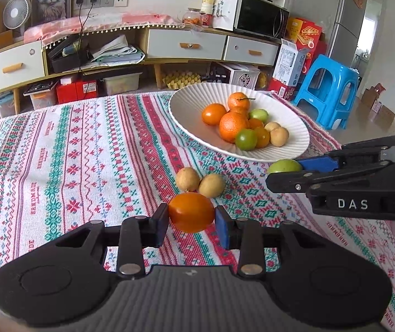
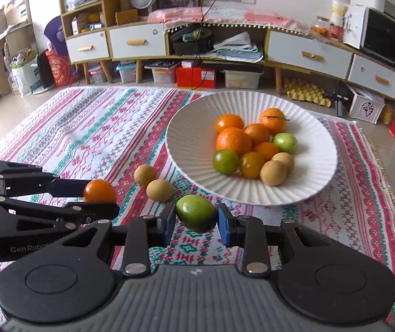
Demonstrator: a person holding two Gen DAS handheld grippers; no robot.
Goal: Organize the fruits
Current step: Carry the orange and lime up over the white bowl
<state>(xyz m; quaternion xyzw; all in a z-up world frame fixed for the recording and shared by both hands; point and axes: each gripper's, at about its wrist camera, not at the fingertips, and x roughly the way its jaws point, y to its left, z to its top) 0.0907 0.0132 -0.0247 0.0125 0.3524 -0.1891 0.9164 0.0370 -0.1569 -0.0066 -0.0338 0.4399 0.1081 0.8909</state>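
Observation:
My left gripper (image 1: 192, 221) is shut on an orange tomato-like fruit (image 1: 191, 212), held above the patterned cloth. My right gripper (image 2: 196, 222) is shut on a green fruit (image 2: 196, 213), also off the cloth. Each gripper shows in the other's view: the right gripper (image 1: 283, 173) with its green fruit (image 1: 284, 166), the left gripper (image 2: 100, 196) with its orange fruit (image 2: 99, 191). A white ribbed plate (image 1: 186, 110) (image 2: 186, 144) holds several orange, green and tan fruits. Two tan round fruits (image 1: 187, 179) (image 1: 212, 184) lie on the cloth before the plate, again as tan fruits (image 2: 145, 175) (image 2: 159, 190).
A red, green and white patterned cloth (image 1: 86, 166) (image 2: 100, 127) covers the table. Beyond its far edge stand a low cabinet with drawers (image 1: 186, 44), storage boxes on the floor and a blue plastic stool (image 1: 330, 88) at the right.

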